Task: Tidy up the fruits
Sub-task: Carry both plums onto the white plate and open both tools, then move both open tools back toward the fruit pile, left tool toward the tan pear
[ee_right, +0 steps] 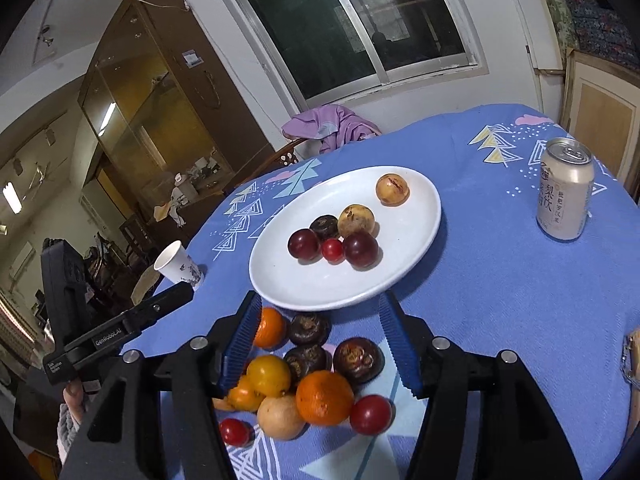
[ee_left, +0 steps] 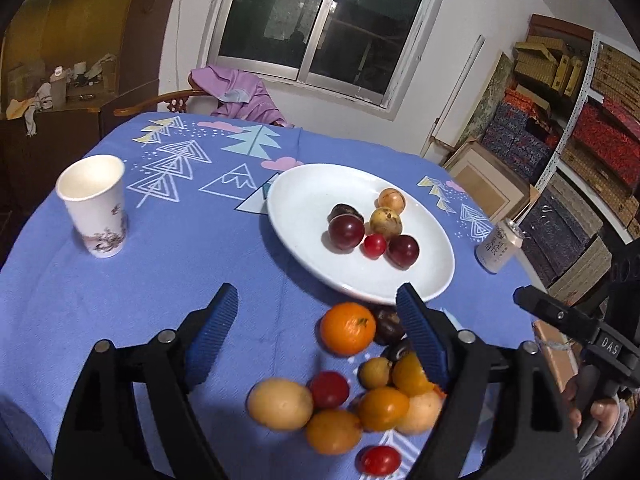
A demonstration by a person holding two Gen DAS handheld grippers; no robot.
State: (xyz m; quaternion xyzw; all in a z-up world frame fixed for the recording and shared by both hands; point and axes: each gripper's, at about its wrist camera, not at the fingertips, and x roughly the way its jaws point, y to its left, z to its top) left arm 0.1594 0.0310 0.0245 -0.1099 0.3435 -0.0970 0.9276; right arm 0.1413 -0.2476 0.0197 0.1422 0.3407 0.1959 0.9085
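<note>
Near the left edge of the round table under its blue patterned cloth (ee_left: 120, 300) stands a white paper cup (ee_left: 94, 210), and the left gripper (ee_left: 316, 336) hangs with its jaws spread wide, gripping nothing. Toward the middle, a white oval plate (ee_left: 304, 208) carries six small fruits, while a loose heap of oranges, yellow and red fruits (ee_left: 348, 396) lies by the near edge. The right gripper (ee_right: 320, 340) stands partly open and empty over that heap, with a pale drink can (ee_right: 566, 190) near the right edge.

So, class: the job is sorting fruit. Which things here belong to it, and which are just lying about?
Belongs to the job:
white plate
fruit on the plate
loose fruit pile

Just lying about:
paper cup
drink can
purple cloth
</note>
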